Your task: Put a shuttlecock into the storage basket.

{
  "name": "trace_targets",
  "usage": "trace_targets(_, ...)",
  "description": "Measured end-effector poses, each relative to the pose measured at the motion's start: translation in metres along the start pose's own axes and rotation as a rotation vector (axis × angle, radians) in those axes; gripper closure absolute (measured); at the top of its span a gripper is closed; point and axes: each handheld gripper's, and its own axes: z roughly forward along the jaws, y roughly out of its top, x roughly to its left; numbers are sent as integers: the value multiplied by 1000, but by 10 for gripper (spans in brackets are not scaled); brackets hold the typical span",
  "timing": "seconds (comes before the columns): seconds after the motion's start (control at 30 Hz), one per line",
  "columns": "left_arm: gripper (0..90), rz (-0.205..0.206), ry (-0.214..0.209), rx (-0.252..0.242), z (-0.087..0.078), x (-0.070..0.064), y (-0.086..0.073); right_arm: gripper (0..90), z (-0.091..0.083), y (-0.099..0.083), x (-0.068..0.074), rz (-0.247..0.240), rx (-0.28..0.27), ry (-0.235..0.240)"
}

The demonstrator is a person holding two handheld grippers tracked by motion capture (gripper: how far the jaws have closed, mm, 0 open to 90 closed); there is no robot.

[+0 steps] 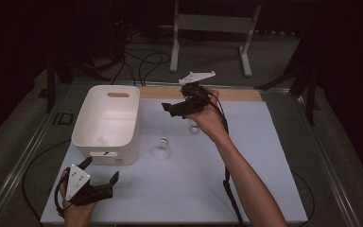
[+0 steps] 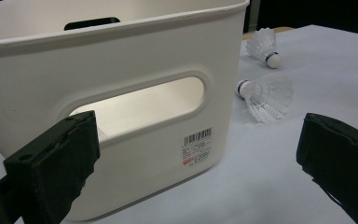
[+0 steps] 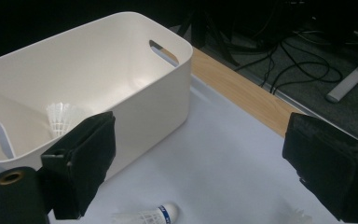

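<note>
White table, right claw wide open, empty above shuttlecock, left claw open, empty

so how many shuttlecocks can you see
3. One lies inside the white bin, a shuttlecock near its end wall. One sits on the table beside the bin. One lies farther back, under the right hand. More may be hidden in the bin.

My table wears a pale, matte sheet, with a strip of bare wood along its far edge and metal rails down both sides. Beyond it I see grey carpet strewn with black cables, and the white legs of a stand. The room behind lies in near darkness.
</note>
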Motion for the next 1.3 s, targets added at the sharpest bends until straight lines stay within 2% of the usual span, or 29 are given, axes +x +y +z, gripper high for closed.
trace_targets(0.5,0,1,0,1,0,0,0,96,4,-12,-21,51,16,-36)
trace_targets(1.07,0,1,0,-2,0,0,0,96,13,-24,-43,83,62,-72)
trace_targets(1.3,0,0,-1,1,0,0,0,96,17,-29,-49,82,79,-78)
